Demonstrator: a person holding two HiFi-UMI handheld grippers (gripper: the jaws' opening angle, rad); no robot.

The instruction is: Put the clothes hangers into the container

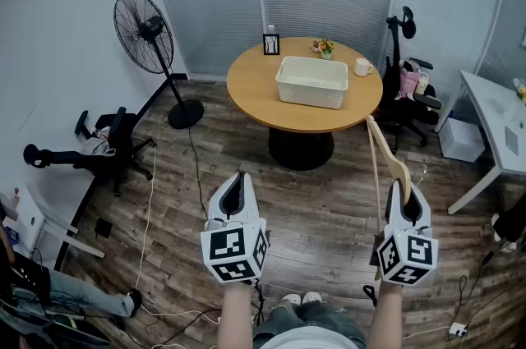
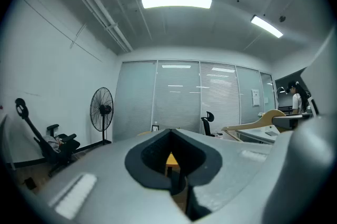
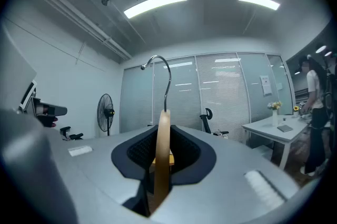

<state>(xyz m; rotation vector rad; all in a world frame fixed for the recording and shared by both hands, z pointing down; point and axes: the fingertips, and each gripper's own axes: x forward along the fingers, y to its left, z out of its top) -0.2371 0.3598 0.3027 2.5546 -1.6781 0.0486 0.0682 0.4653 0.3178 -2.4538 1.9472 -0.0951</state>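
Observation:
My right gripper point(image 1: 399, 193) is shut on a wooden clothes hanger point(image 1: 381, 160) that rises toward the round table point(image 1: 255, 97). In the right gripper view the wooden hanger point(image 3: 162, 157) stands edge-on between the jaws, its metal hook point(image 3: 160, 72) curving overhead. My left gripper point(image 1: 237, 184) is shut and holds nothing; its view shows the closed jaws point(image 2: 171, 165) and the hanger point(image 2: 263, 120) off to the right. A white slatted basket point(image 1: 312, 81) sits on the round table ahead of both grippers.
On the table stand a small framed picture point(image 1: 271, 44), a flower pot point(image 1: 325, 48) and a white mug point(image 1: 362, 66). A pedestal fan point(image 1: 148, 39) stands left, an office chair point(image 1: 409, 89) right, a white desk point(image 1: 501, 126) far right. Cables trail over the wooden floor.

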